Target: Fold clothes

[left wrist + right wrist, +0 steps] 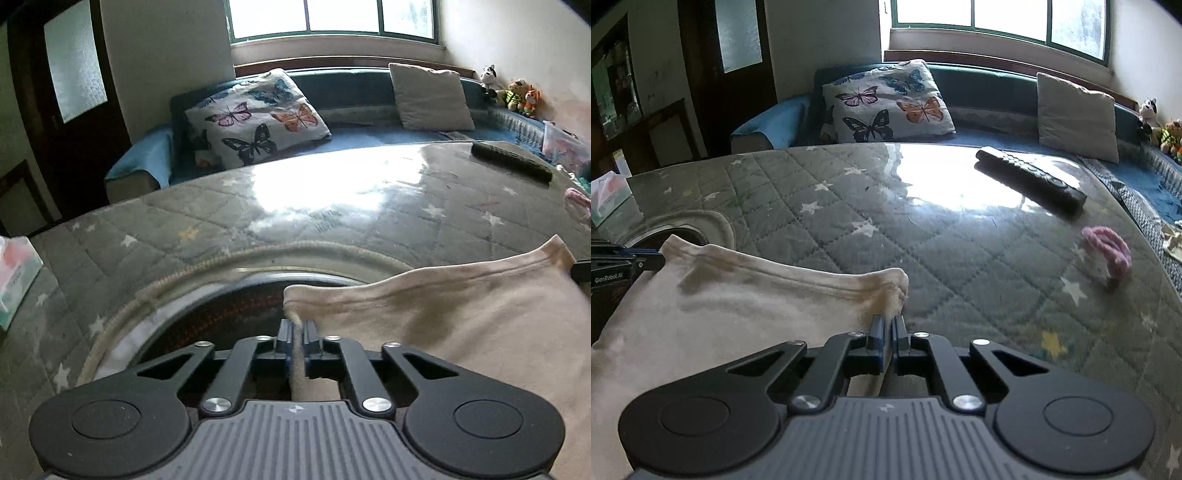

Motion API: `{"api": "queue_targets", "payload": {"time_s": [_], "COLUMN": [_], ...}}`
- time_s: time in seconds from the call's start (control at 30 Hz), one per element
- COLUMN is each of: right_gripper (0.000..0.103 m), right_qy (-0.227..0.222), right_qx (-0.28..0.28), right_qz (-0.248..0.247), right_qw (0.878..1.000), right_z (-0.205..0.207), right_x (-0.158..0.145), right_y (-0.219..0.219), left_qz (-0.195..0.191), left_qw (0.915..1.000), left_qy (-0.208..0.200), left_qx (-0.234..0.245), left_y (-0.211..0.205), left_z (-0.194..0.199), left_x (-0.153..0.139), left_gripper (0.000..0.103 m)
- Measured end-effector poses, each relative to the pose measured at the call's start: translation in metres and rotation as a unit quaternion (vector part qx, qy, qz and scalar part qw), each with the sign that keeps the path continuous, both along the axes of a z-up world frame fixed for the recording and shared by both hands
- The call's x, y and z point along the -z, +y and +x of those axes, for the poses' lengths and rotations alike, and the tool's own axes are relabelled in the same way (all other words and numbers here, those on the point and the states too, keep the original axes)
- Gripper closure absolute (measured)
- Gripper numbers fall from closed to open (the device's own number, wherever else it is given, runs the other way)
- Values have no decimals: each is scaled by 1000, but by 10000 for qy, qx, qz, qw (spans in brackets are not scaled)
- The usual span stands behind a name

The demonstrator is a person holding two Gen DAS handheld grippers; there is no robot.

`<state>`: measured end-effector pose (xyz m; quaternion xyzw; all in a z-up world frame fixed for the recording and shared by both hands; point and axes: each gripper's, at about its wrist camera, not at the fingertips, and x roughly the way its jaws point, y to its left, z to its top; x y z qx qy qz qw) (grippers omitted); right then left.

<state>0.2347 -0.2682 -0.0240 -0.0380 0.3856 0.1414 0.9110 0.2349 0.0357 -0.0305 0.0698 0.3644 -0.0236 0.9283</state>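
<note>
A cream-beige garment (461, 325) is stretched between my two grippers above a glass-topped table (295, 206) with a grey star-quilted cover. My left gripper (297, 326) is shut on the garment's left hem corner. My right gripper (889, 323) is shut on the right hem corner of the garment (738, 310). The left gripper's fingers (635, 260) show at the left edge of the right wrist view, holding the other corner. The hemmed edge runs taut between the two grips. The rest of the cloth hangs toward me, out of sight.
A black remote (1030, 181) and a pink hair tie (1108, 251) lie on the table's right part. A tissue box (14, 277) stands at the left edge. A round opening (240, 306) is cut in the quilted cover. A blue sofa with a butterfly pillow (255, 114) stands behind.
</note>
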Motion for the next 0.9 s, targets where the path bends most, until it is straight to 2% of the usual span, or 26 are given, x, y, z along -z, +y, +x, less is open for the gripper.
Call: {"api": "queue_targets", "payload": {"time_s": [0.13,0.23,0.27,0.33,0.47,0.53,0.6,0.63,0.67,0.73,0.8,0.87,0.9], "right_gripper": [99,95,93,92,79,79,73,69,69,68,65,61,61], "right_qy": [-51,-69,-90,-148,-233,-259,-262,-254,-252,-248,-226,-223,-230], "right_qx": [-12,-47,-76,-190,-488,-697,-884,-967,-1051,-1221,-1373,-1498,-1555], "right_qz": [-69,-184,-206,-263,-321,-356,-371,-370,-385,-423,-440,-443,-444], "right_qw": [10000,9998,9997,9994,9980,9966,9950,9943,9934,9913,9893,9875,9866], "right_z": [12,15,14,6,-19,-35,-52,-61,-70,-88,-107,-125,-134], "right_x": [2,0,-3,-9,-24,-30,-35,-37,-38,-40,-40,-39,-39], "right_y": [6,9,9,10,13,17,21,23,25,29,35,37,38], "left_qz": [99,118,114,152,185,199,219,218,214,219,246,239,227], "left_qw": [9999,9999,9999,9998,9998,9998,9997,9997,9997,9996,9995,9994,9994], "left_qy": [-62,-54,-45,-45,-75,-84,-111,-116,-118,-120,-120,-124,-133], "left_qx": [-56,-83,-89,-90,-86,-40,24,47,67,112,163,195,216], "left_y": [0,-1,-1,-2,-3,-5,-8,-9,-10,-13,-17,-19,-20], "left_z": [10,11,11,8,-2,-11,-22,-28,-34,-46,-57,-70,-78], "left_x": [2,1,0,-1,-8,-12,-16,-18,-19,-22,-24,-25,-26], "left_gripper": [99,99,95,95,95,93,89,83,76,69,68,57,54]}}
